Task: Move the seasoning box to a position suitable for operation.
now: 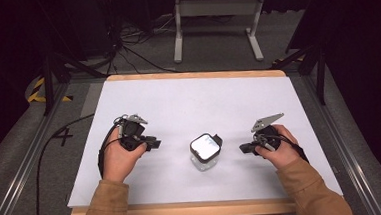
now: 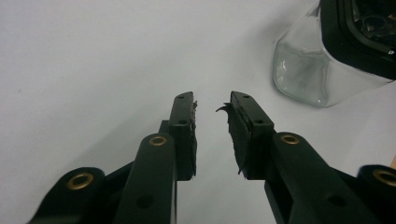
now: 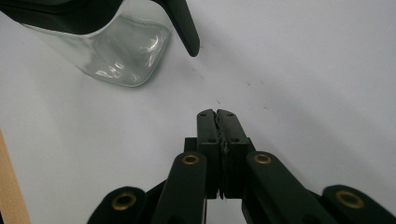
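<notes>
One glass container (image 1: 206, 152) | left claw (image 1: 155, 143) spread | right claw (image 1: 243, 148) pressed together

Tan sleeves (image 1: 308, 188), black brass-riveted jaws

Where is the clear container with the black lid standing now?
In the high view, the clear container stands on the white table near its front edge, about midway between the left gripper and the right gripper, touching neither.
</notes>
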A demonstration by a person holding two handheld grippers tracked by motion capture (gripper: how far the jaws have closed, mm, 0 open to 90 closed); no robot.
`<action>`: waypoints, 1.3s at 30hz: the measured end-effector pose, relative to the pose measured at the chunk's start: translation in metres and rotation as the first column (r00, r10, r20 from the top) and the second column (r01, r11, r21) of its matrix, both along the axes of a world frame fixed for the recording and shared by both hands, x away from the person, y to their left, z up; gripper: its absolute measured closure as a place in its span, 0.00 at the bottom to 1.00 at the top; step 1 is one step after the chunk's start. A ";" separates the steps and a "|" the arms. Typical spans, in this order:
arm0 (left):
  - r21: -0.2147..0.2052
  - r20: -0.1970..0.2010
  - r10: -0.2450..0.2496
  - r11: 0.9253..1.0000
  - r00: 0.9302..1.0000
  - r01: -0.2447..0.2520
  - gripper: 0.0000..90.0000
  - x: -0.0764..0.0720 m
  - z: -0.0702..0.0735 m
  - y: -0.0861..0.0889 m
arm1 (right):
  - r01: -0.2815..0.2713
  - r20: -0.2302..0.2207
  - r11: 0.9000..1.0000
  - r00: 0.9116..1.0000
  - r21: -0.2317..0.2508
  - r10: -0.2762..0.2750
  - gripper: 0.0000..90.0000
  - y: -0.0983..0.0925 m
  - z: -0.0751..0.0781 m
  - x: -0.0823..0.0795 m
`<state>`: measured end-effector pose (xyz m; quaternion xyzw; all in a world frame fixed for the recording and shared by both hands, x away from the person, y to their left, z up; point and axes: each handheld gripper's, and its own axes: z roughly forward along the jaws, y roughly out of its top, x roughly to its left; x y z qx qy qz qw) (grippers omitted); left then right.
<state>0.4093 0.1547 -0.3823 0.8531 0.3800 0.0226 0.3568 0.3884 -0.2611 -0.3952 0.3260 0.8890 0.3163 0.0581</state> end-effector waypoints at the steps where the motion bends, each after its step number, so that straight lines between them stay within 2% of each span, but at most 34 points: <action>1: 0.001 0.004 -0.002 1.000 1.000 0.002 0.82 0.000 0.001 -0.001 | -0.003 0.001 1.000 1.000 0.001 0.003 1.00 0.000 0.000 0.000; 4: -0.010 0.039 -0.007 1.000 0.999 0.007 0.89 -0.001 0.004 -0.006 | -0.003 0.001 1.000 1.000 0.006 0.003 1.00 -0.002 0.001 -0.002; 10: -0.009 0.048 -0.028 1.000 0.998 0.029 0.94 0.002 0.006 -0.019 | 0.012 0.008 1.000 1.000 0.018 -0.012 0.99 -0.008 0.003 -0.006; 11: -0.037 0.044 -0.031 0.999 0.999 0.033 0.94 0.004 0.006 -0.025 | 0.020 0.016 1.000 1.000 0.018 -0.021 0.99 -0.011 0.003 -0.008; 12: -0.037 0.044 -0.031 0.999 0.999 0.033 0.95 0.004 0.006 -0.025 | 0.020 0.016 1.000 1.000 0.018 -0.021 0.99 -0.011 0.003 -0.008; 13: -0.042 0.045 -0.058 0.997 0.997 0.060 0.95 0.007 0.007 -0.030 | 0.021 0.019 1.000 1.000 0.019 -0.022 0.99 -0.013 0.004 -0.010; 17: -0.033 0.046 -0.092 0.995 0.995 0.093 0.98 0.010 0.006 -0.041 | 0.036 0.028 0.999 0.999 0.028 -0.037 0.99 -0.019 0.004 -0.015; 19: -0.043 0.035 -0.107 0.993 0.994 0.108 0.99 0.013 0.005 -0.049 | 0.045 0.027 0.999 0.999 0.028 -0.045 0.99 -0.023 0.004 -0.017; 24: -0.027 0.011 -0.138 0.990 0.990 0.138 1.00 0.021 -0.002 -0.064 | 0.057 0.029 0.998 0.998 0.027 -0.058 0.98 -0.029 0.001 -0.022; 31: -0.060 -0.017 -0.188 0.981 0.982 0.187 0.99 0.030 -0.014 -0.080 | 0.082 0.026 0.996 0.996 0.028 -0.082 0.97 -0.037 0.001 -0.029; 32: -0.068 -0.019 -0.193 0.979 0.981 0.192 0.99 0.031 -0.016 -0.081 | 0.081 0.029 0.996 0.996 0.026 -0.081 0.97 -0.038 0.001 -0.029; 35: -0.152 -0.052 -0.195 0.971 0.979 0.186 0.99 0.032 -0.021 -0.083 | 0.084 0.026 0.996 0.996 0.029 -0.085 0.97 -0.038 0.001 -0.030; 36: -0.161 -0.061 -0.196 0.970 0.979 0.184 0.99 0.032 -0.022 -0.085 | 0.084 0.025 0.996 0.996 0.027 -0.084 0.97 -0.038 0.000 -0.030; 39: -0.146 -0.067 -0.197 0.972 0.978 0.186 1.00 0.033 -0.026 -0.089 | 0.085 0.023 0.996 0.996 0.029 -0.086 0.97 -0.038 -0.001 -0.031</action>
